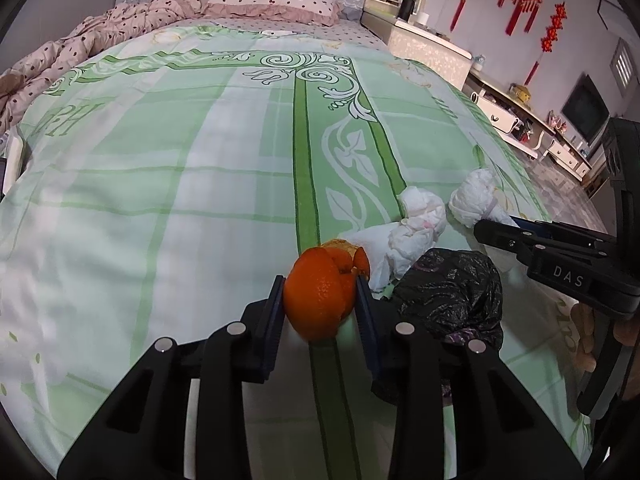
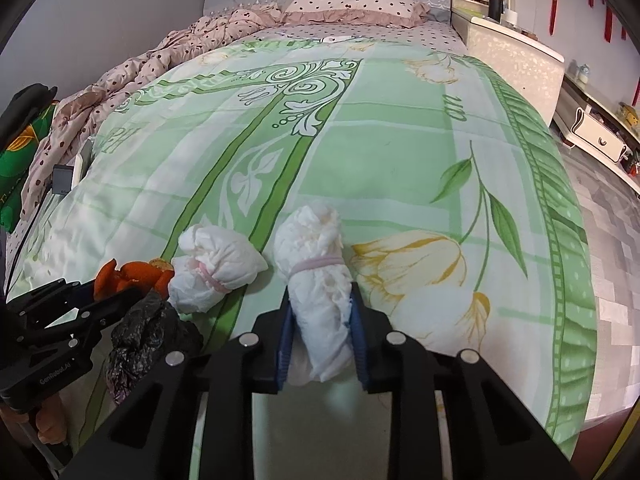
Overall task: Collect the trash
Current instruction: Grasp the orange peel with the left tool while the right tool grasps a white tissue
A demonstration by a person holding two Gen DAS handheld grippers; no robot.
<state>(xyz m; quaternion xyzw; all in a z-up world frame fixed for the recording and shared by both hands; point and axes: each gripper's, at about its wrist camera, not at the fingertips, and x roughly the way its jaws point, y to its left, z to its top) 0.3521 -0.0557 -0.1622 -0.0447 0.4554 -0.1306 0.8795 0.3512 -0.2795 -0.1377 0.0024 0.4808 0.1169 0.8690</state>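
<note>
**Op:** Black linkage of my left gripper (image 1: 320, 300) fills the near field; its blue pads are pinched on the orange citrus peel, curled into a rough ball (image 1: 320, 296). Peel sits right at the fingertips, over the green floral bedspread (image 1: 160, 200).

**QA:** Right side?

**Op:** Right gripper (image 2: 320, 312) is clamped narrow around a rolled white diaper bundle tied with a pink band (image 2: 320, 292). Bundle sticks out forward past the fingertips and lies along the finger line.

**QA:** Anything left loose?

**Op:** Second crumpled white diaper bundle (image 2: 214, 274) sits just left of the right gripper's fingers, not gripped. Crumpled black plastic trash bag (image 1: 448, 292) lies just right of my left fingers, between the two tools. I can't tell whether its mouth is open.

**QA:** Step?

**Op:** I'd call it pickup done on two items, none bagged yet. Can't tell if either item is clear of the bedspread.

**QA:** Next?

**Op:** My guess: the bag needs opening, but both tools are full. One hand must drop its load or feed it into the bag's mouth. Peel is soft, so I'd squeeze lightly. Loose bundle comes after.
</note>
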